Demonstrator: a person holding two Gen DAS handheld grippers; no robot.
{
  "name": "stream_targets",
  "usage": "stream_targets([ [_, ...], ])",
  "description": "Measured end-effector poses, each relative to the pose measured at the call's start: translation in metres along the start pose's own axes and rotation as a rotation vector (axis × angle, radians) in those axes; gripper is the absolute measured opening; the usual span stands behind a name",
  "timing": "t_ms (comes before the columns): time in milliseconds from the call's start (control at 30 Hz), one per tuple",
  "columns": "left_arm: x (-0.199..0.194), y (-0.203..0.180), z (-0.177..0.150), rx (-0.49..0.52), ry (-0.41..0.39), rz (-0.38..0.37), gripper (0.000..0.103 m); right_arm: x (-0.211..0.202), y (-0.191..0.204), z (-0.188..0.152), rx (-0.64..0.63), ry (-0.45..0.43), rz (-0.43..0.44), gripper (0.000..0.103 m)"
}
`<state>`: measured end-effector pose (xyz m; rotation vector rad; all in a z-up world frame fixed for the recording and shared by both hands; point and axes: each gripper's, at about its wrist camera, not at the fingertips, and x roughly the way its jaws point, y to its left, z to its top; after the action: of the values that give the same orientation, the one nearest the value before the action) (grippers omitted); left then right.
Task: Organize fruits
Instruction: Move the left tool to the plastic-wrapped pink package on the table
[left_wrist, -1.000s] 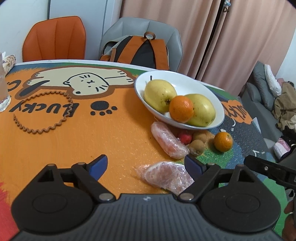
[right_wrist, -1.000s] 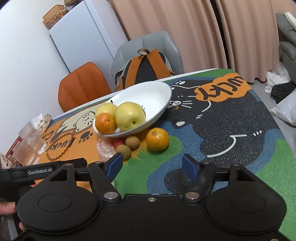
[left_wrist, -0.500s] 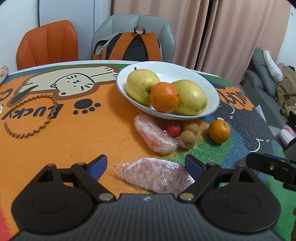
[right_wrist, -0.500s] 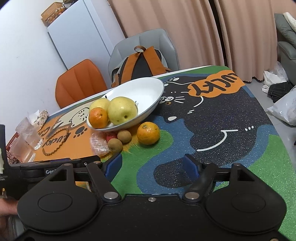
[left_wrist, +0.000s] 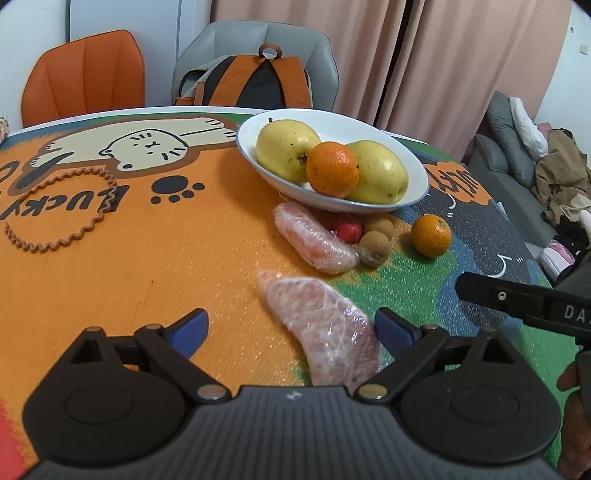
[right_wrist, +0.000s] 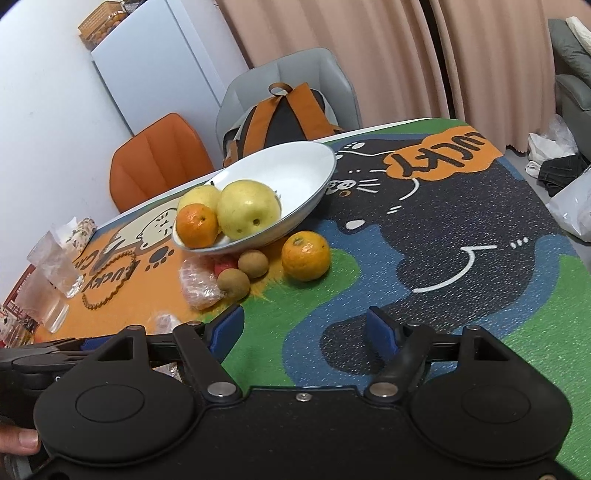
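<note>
Left gripper (left_wrist: 291, 326): jaws opening wide, the nearer wrapped fruit piece (left_wrist: 325, 325) between them on the worktop (left_wrist: 147, 258), pads not pressing it. Right gripper (right_wrist: 304, 326): partly open, empty, hovering. Second wrapped piece (left_wrist: 314, 236), loose orange (right_wrist: 306, 254) and small fruits lie beside the bowl (left_wrist: 413, 166). Risk: slick film slipping, soft flesh crushing under squeeze.

The left tongs (left_wrist: 291, 325) are opening wider than before, now straddling the near wrapped fruit piece (left_wrist: 325, 332).
</note>
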<state>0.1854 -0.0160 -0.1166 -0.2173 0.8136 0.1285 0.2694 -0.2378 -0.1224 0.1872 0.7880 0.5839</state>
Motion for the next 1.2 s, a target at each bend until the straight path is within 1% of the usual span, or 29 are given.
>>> stream_targets([
  [333, -0.008, 0.015, -0.004, 0.001, -0.005, 0.013, 0.096, -0.001, 0.01, -0.002, -0.032, 0.004, 0.005, 0.072],
  [533, -0.014, 0.035, -0.003, -0.021, -0.006, 0.048, 0.096, 0.006, 0.008, 0.004, -0.028, -0.005, -0.009, 0.071],
  [667, -0.019, 0.05, -0.004, -0.042, -0.007, 0.069, 0.095, 0.015, 0.007, 0.013, -0.018, -0.011, -0.018, 0.068],
  [867, -0.027, 0.07, -0.005, -0.072, -0.017, 0.108, 0.093, 0.03, 0.009, 0.026, -0.037, -0.017, -0.037, 0.061],
  [967, -0.031, 0.076, -0.006, -0.08, -0.024, 0.115, 0.092, 0.036, 0.009, 0.03, -0.053, -0.026, -0.083, 0.057],
  [1100, -0.034, 0.079, -0.008, -0.093, -0.03, 0.107, 0.085, 0.043, 0.009, 0.031, -0.05, -0.022, -0.074, 0.049],
  [1200, -0.035, 0.077, -0.009, -0.099, -0.032, 0.091, 0.079, 0.048, 0.008, 0.031, -0.053, -0.013, -0.072, 0.038],
])
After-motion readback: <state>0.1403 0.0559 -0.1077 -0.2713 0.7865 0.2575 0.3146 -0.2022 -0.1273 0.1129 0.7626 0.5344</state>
